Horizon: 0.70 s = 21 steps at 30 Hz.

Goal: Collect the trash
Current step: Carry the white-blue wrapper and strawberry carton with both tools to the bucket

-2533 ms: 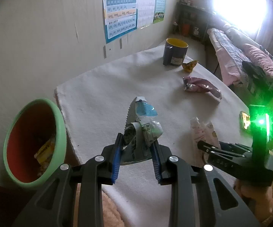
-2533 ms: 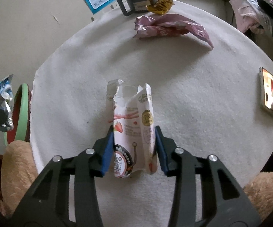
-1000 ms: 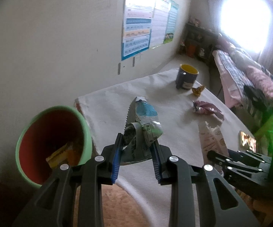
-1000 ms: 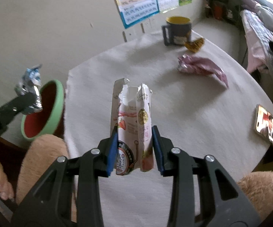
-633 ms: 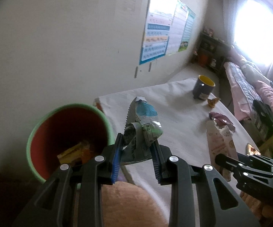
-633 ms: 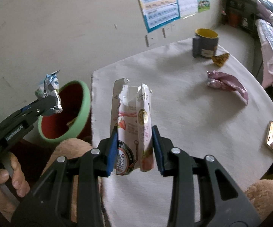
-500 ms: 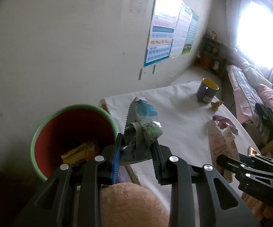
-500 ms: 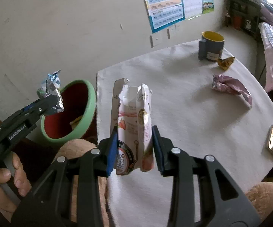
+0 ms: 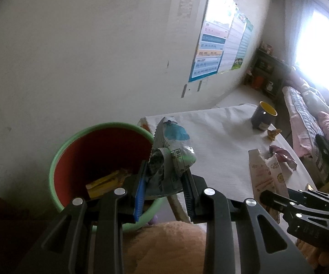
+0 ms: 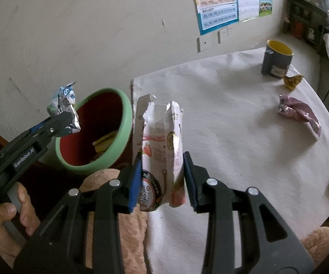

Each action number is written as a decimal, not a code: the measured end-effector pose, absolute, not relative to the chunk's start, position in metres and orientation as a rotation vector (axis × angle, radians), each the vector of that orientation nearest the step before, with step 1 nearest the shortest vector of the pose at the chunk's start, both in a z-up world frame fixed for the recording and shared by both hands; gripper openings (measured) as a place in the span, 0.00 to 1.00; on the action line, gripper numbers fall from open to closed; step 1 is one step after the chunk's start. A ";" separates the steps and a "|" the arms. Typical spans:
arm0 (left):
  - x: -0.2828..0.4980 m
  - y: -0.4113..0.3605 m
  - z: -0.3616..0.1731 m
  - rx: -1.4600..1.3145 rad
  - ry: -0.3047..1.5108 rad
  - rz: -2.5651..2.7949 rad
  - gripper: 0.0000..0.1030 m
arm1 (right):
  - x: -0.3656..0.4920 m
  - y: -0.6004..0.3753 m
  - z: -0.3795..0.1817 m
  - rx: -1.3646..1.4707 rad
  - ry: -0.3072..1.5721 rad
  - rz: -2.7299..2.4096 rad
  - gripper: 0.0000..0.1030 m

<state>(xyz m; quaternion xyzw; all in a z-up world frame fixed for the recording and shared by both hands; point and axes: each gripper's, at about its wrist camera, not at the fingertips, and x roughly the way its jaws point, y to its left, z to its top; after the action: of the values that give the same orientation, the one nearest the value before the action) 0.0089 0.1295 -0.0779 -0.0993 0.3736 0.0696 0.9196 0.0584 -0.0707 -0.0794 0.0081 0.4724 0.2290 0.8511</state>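
The left claw (image 9: 165, 188) squeezes a crinkly silver wrapper (image 9: 170, 157) just over the near rim of the green bin (image 9: 73, 146), which has yellow trash (image 9: 106, 182) inside. The right claw (image 10: 162, 180) grips a torn white snack bag (image 10: 162, 150) right beside the bin, over the counter (image 10: 232, 137) edge. Farther from the bin, a purple wrapper (image 10: 299, 111), a small gold wrapper (image 10: 292, 81) and a gray mug (image 10: 277, 58) sit on the counter.
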 end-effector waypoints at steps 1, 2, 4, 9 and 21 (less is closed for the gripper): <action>0.008 0.132 -0.079 -0.206 0.768 0.146 0.26 | 0.059 -0.069 -0.080 0.015 0.996 0.485 0.33; 0.008 0.133 -0.079 -0.208 0.768 0.149 0.26 | 0.060 -0.066 -0.080 0.012 0.998 0.490 0.33; 0.008 0.137 -0.080 -0.213 0.768 0.156 0.26 | 0.061 -0.061 -0.080 0.007 1.001 0.500 0.33; 0.009 0.146 -0.085 -0.227 0.773 0.176 0.26 | 0.064 -0.044 -0.081 -0.018 1.008 0.528 0.33; 0.011 0.194 -0.101 -0.290 0.798 0.274 0.26 | 0.079 0.006 -0.092 -0.058 1.039 0.602 0.34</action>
<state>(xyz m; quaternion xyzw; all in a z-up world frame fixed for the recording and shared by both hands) 0.0107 0.1945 -0.1015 -0.1401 0.3859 0.1323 0.9022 0.0786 0.0055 -0.0917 -0.0271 0.4889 0.2834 0.8246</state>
